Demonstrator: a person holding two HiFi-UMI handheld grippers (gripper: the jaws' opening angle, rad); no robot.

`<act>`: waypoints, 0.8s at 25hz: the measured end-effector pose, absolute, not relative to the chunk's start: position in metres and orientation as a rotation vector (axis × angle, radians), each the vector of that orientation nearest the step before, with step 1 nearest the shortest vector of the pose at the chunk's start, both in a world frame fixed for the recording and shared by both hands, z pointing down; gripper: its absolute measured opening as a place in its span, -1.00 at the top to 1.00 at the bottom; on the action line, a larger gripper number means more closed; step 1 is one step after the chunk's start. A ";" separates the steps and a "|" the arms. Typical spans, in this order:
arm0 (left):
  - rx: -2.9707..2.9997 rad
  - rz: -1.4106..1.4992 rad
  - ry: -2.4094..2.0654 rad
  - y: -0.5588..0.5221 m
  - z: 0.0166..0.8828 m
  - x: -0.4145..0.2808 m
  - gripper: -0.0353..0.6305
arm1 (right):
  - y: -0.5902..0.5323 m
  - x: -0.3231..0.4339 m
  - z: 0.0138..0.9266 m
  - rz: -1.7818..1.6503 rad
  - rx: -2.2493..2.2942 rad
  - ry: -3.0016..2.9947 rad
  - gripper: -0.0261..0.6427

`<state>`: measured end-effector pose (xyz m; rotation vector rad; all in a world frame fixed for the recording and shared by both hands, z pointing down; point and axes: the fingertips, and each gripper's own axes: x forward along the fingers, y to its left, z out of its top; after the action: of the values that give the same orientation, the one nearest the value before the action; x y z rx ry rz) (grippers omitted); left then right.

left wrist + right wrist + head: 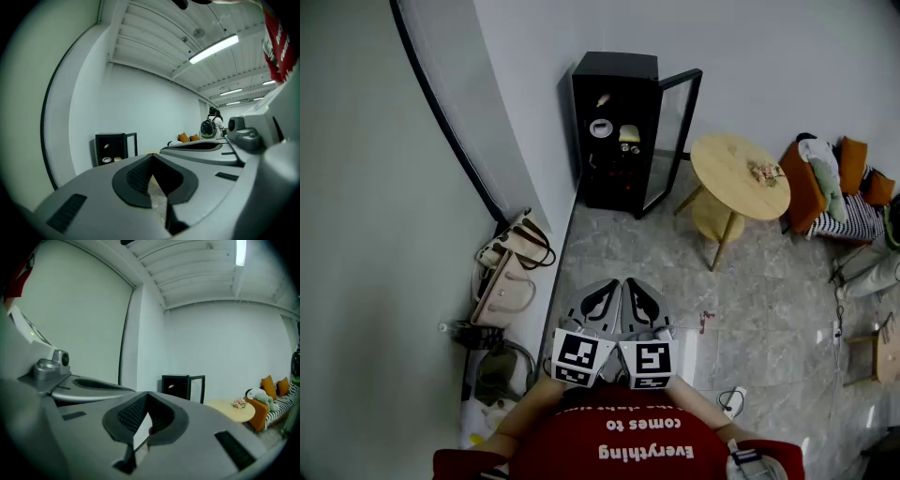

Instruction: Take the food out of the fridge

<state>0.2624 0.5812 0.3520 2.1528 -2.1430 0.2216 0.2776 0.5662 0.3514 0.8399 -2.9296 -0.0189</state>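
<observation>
Ahead, the black fridge (614, 66) stands against the wall with its glass door (675, 131) swung open to the right. On its top shelf lies a pale piece of food (604, 97). The shelf below holds a white round dish (600, 128) with a yellow item (629, 133) just beside it. The lower shelves are too dark to read. By the left wall, two beige handbags (511, 272) sit on the floor, their contents hidden.

The left claw (605, 298) and right claw (639, 300) are held side by side close to the person's chest, well apart from the fridge and pointing roughly level toward it. Each has its jaws closed together with nothing between them.
</observation>
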 end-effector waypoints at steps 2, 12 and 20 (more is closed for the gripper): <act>2.154 0.224 -2.143 0.579 0.351 0.262 0.88 | 0.564 0.278 0.350 -0.026 0.845 -2.928 0.89; 2.162 0.229 -2.158 0.556 0.346 0.270 0.88 | 0.541 0.286 0.343 -0.055 0.853 -2.952 0.89; 2.134 0.219 -2.202 0.536 0.348 0.293 0.88 | 0.520 0.309 0.346 -0.036 0.805 -2.995 0.89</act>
<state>0.2934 0.5360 0.3480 2.1341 -2.2023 0.2193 0.3086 0.5198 0.3464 0.8049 -2.9949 -0.0355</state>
